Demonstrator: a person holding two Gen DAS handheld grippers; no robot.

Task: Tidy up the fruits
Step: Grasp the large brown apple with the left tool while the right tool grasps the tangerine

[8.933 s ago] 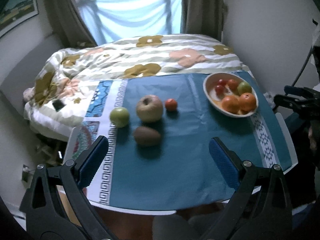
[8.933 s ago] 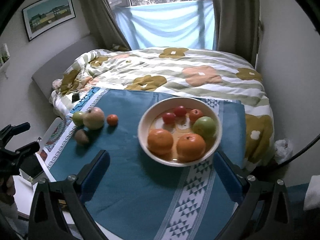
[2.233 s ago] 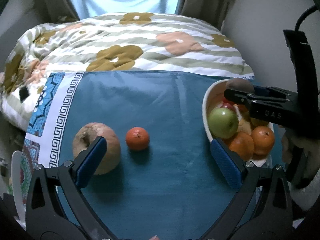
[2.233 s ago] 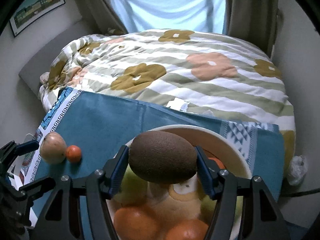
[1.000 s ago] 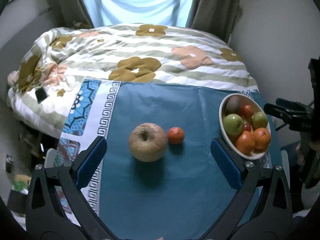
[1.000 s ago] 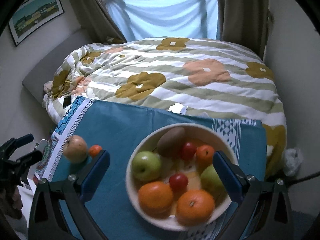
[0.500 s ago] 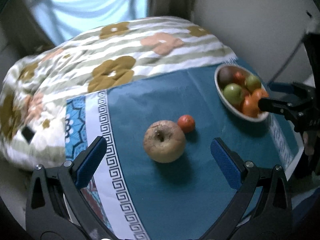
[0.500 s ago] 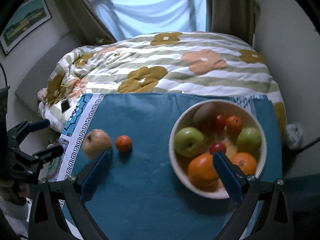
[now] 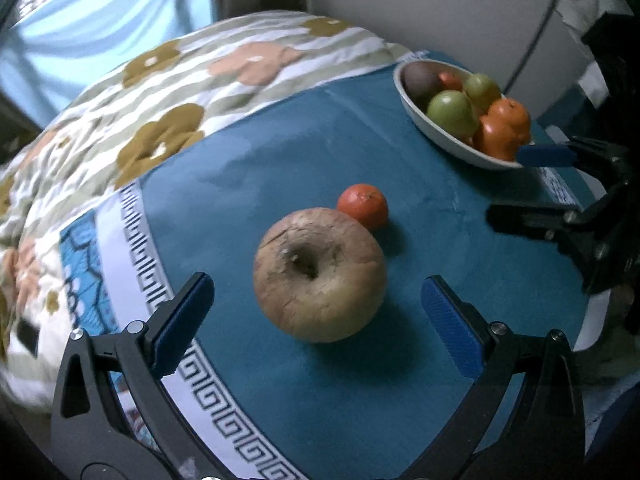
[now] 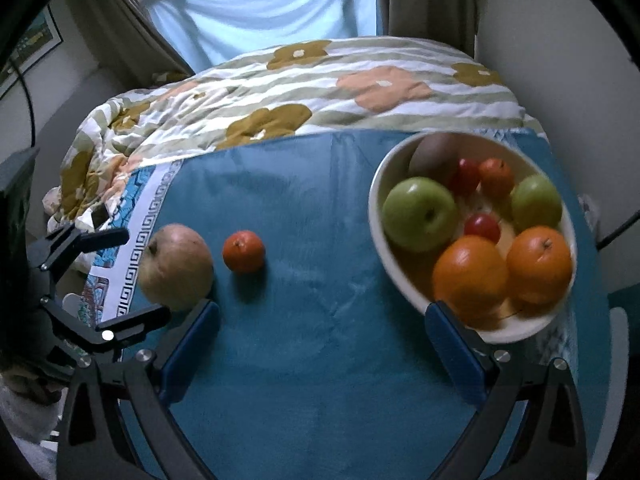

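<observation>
the left gripper (image 9: 318, 308) hangs over a large pale apple (image 9: 319, 274) on the table (image 10: 320, 360), its blue-padded fingers (image 9: 182, 314) spread wide and empty, one to either side of the fruit and clear of it. a small tangerine (image 9: 363, 205) sits just beside the apple, on its far side from the left wrist camera, both on the teal cloth (image 9: 248, 184) with its white greek-key border. the right gripper (image 10: 322, 350) is likewise spread and holding nothing, poised above bare cloth between the loose fruit and the cream bowl (image 10: 376, 216); one of its fingers (image 10: 456, 354) stands just in front of the bowl's near rim. in the bowl lie two oranges (image 10: 470, 274), two green apples (image 10: 418, 212), a kiwi (image 10: 434, 152) at the back and several small red and orange fruits (image 10: 482, 226) (blur makes their kind hard to tell). behind the table lies a bed with a flowered, striped quilt (image 10: 320, 80), and blue fabric hangs at the window (image 10: 264, 12).
</observation>
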